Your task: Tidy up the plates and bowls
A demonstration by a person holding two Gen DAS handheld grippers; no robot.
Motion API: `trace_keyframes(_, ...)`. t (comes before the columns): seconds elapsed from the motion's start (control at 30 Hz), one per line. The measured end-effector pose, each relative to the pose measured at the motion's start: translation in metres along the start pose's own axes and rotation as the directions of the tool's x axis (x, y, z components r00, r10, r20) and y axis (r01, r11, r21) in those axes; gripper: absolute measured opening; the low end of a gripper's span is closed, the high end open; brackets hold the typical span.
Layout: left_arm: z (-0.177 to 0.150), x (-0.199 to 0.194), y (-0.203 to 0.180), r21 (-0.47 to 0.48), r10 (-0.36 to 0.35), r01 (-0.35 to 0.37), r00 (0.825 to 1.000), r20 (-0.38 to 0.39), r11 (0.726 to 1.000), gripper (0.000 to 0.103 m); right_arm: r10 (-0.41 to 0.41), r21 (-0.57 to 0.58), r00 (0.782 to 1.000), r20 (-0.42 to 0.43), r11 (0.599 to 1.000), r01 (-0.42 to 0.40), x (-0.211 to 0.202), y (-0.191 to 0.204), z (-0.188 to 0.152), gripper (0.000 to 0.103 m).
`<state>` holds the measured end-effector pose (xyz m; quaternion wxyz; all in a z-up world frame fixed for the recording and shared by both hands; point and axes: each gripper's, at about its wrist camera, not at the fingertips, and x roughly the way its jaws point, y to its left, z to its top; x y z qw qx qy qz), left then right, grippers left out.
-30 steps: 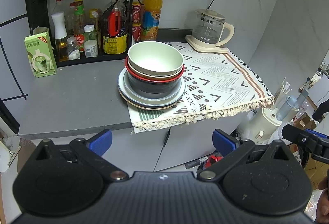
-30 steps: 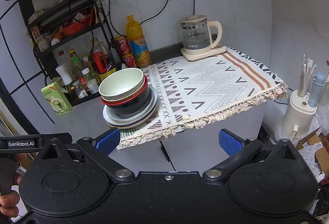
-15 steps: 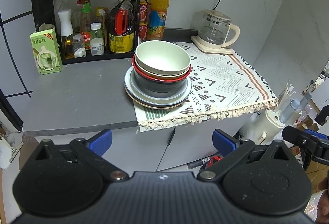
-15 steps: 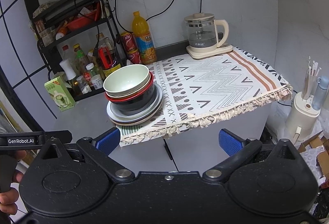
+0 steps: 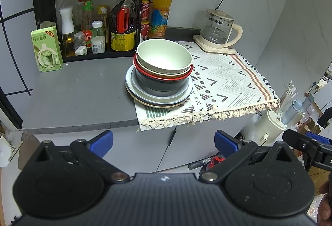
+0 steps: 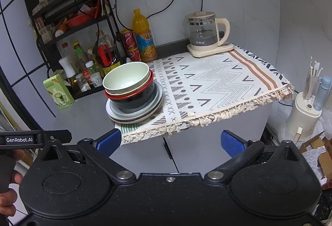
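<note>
Both hand-held grippers (image 5: 164,143) (image 6: 170,142) nearer the stacked dishes (image 5: 161,74) than before.

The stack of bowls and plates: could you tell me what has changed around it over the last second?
Only the grippers moved: both the left gripper and the right gripper came closer to the counter, so the stack of bowls and plates looks larger. Nothing was grasped or released. Both stay open and empty; the stack, patterned cloth and kettle are unmoved.
</note>
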<state>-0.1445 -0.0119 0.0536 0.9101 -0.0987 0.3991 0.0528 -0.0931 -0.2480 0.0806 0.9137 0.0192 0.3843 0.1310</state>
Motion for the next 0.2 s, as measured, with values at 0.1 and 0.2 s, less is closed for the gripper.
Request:
trace_keyframes(0.1,-0.0019,0.0016,-0.0015,0.003,-0.003,0.003,1.000,-0.006,1.000,0.103,-0.011,0.003,1.000,-0.009,1.000,0.011,0.0021,-0.0025,-0.0017,0.103)
trace_keyframes(0.2,-0.0029,0.0038,-0.0037,0.005,-0.003,0.003,1.000,-0.010,1.000,0.102,-0.012,0.005,1.000,-0.014,1.000,0.012,0.0037,-0.0035,-0.0017,0.103)
